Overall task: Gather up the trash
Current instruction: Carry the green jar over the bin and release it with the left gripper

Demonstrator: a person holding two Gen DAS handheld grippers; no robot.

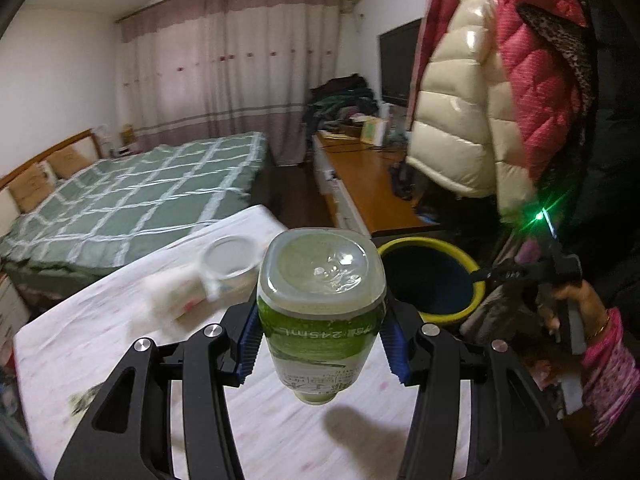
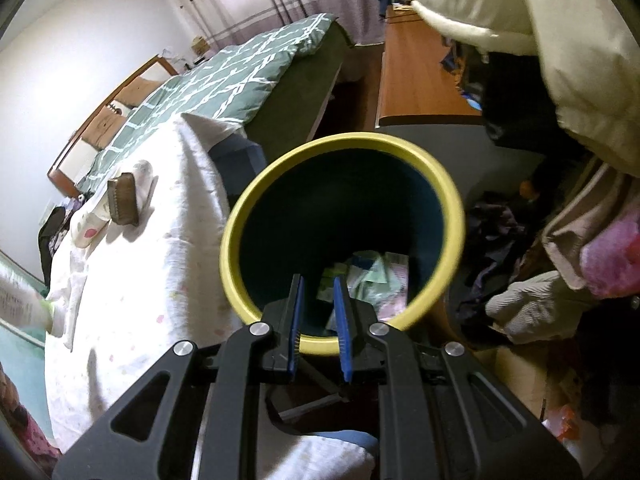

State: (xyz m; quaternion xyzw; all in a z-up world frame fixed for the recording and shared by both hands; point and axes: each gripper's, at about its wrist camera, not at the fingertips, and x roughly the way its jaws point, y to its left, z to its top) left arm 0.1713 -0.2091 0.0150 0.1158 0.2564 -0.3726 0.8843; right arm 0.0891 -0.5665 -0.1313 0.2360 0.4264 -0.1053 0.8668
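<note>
My left gripper (image 1: 320, 312) is shut on a green plastic bottle (image 1: 320, 304), held bottom-forward above the white tablecloth (image 1: 120, 320). Just beyond and right of it is the round bin with a yellow rim (image 1: 476, 280). My right gripper (image 2: 318, 292) grips the near rim of that bin (image 2: 236, 216), its blue fingers (image 2: 297, 312) straddling the rim; the bin holds some paper and wrapper trash (image 2: 372, 280). The right gripper also shows in the left wrist view (image 1: 496, 272), at the bin's right rim.
A clear round container (image 1: 228, 260) and a blurred white packet (image 1: 172, 296) lie on the table. A brown brush (image 2: 122, 200) lies on a white pouch. A bed (image 1: 140, 192), a wooden desk (image 1: 372, 184) and hanging jackets (image 1: 480, 100) surround the table.
</note>
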